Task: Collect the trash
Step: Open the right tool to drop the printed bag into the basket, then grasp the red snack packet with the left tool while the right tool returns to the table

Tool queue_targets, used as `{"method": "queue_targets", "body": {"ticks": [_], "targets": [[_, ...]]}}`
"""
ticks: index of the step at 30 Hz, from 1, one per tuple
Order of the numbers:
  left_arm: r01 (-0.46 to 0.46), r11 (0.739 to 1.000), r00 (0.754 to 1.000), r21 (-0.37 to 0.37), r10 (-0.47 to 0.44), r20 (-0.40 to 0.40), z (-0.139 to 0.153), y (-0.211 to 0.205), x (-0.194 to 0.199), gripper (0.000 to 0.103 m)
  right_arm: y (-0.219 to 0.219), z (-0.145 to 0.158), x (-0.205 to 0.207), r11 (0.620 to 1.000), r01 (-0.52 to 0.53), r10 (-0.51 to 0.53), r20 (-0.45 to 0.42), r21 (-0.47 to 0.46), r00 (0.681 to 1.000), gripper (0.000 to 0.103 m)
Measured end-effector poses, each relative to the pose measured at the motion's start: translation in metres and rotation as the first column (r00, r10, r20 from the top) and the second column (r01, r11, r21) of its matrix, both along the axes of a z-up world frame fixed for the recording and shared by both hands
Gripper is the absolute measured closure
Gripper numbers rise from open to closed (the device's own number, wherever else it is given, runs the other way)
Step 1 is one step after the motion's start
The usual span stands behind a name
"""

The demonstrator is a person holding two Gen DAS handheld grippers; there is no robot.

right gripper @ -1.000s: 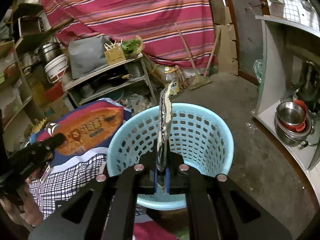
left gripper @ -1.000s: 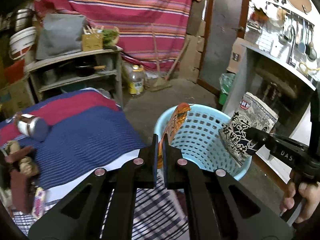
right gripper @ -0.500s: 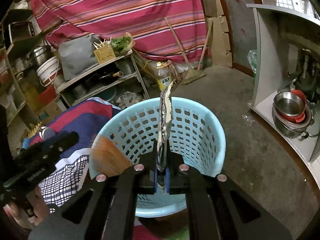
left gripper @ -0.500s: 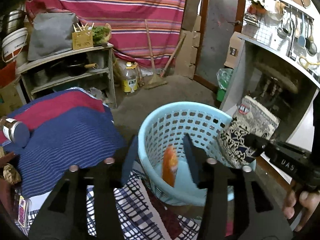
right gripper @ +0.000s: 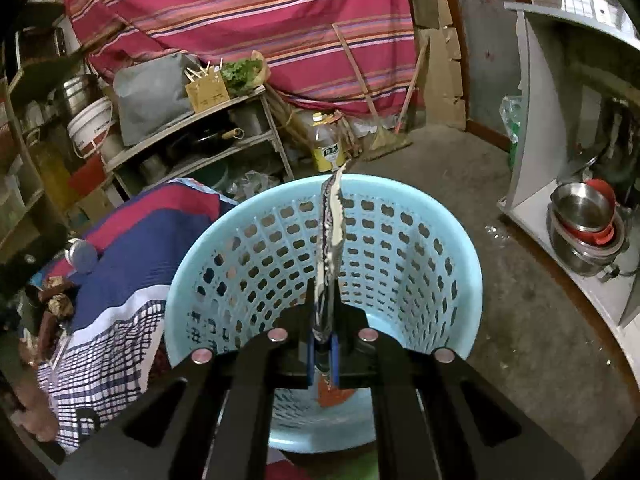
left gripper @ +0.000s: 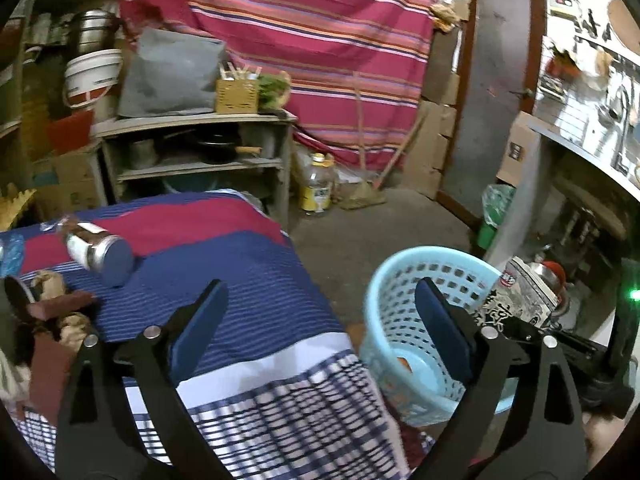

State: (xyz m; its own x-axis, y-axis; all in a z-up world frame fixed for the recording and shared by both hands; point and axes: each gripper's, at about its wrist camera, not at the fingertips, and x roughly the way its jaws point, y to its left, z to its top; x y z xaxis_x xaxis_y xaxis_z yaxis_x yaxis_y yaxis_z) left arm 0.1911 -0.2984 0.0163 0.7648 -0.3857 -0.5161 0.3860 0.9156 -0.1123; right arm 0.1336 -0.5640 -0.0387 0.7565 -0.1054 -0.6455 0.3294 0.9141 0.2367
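Left gripper [left gripper: 320,316] angled downward over the striped cloth [left gripper: 224,264] beside the blue basket [left gripper: 404,280], jaws just opened wide, nothing between them. Orange wrapper [left gripper: 404,362] lying at the bottom of the basket. Right gripper [right gripper: 324,304] tilted down over the basket's near rim [right gripper: 176,308], pressed together on a black-and-white snack packet [right gripper: 330,240] standing edge-on above the basket's inside. Metal can [left gripper: 100,254] on its side on the cloth, well left of the basket. Concrete floor [left gripper: 380,224] around the basket; beyond it a shelf unit [left gripper: 200,128], a striped red drape [left gripper: 304,24], a yellow-labelled bottle [left gripper: 318,188]. Right of the basket, stacked steel bowls [right gripper: 584,216] under a grey counter [right gripper: 560,24].
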Motion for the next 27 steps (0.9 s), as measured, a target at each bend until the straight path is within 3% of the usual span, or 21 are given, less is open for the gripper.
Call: {"method": "queue_targets", "body": {"ticks": [4,6,7,8,11,17,27], "targets": [[-0.037,0.999,0.999,0.026,0.037,0.035,0.008,0.022,-0.004,0.009,-0.002,-0.005,0.006,1.000,0.019,-0.019,-0.031,0.009,0.999,0.091],[-0.052,0.998,0.998,0.033,0.051,0.048,0.011,0.033,-0.008,0.008,0.000,-0.006,0.008,1.000,0.029,-0.030,-0.038,-0.008,0.999,0.064],[-0.063,0.997,0.997,0.038,0.061,0.054,0.013,0.040,-0.009,0.007,0.002,-0.005,0.008,0.999,0.040,-0.041,-0.032,-0.028,0.999,0.042],[-0.070,0.997,0.996,0.042,0.068,0.058,0.015,0.045,-0.010,0.007,0.004,-0.004,0.008,0.998,0.046,-0.048,-0.028,-0.046,0.998,0.037],[-0.103,0.993,0.993,0.052,0.100,0.067,0.019,0.065,-0.011,0.006,0.012,-0.003,0.011,0.994,0.043,-0.048,-0.049,-0.100,0.998,0.036],[-0.182,0.982,0.982,0.059,0.178,0.066,0.024,0.111,-0.018,0.006,0.029,0.012,0.003,0.983,0.068,-0.071,-0.009,-0.170,0.997,0.023],[-0.307,0.945,0.950,0.110,0.296,0.101,0.029,0.187,-0.035,0.006,0.106,0.042,-0.003,0.987,-0.016,0.027,0.066,-0.162,0.997,0.020]]}}
